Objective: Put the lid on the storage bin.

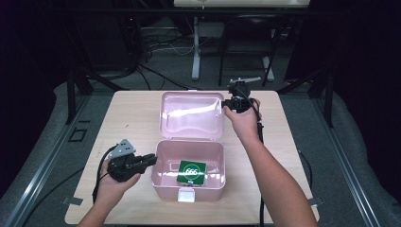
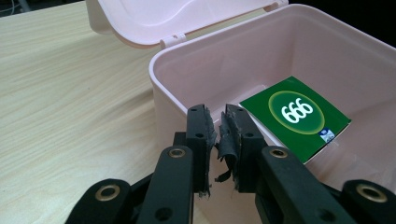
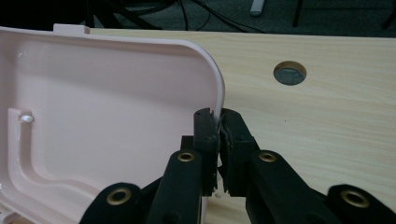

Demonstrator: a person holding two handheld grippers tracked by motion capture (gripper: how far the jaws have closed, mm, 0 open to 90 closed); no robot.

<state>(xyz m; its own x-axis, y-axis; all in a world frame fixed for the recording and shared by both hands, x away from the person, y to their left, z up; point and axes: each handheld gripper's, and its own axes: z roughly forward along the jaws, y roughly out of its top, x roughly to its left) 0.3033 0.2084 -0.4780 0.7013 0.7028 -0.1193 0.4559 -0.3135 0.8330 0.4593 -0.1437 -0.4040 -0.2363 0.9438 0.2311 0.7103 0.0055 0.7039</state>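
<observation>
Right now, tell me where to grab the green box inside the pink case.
Probably by its two long edges, coming straight down from above. The green box lies flat on the floor of the open pink case, with walls all round it but its top bare.

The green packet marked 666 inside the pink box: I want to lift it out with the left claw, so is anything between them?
Yes: the near wall of the pink plastic box. The left claw sits just outside its rim, with the green rectangular packet on the floor beyond. The opening above is clear.
</observation>
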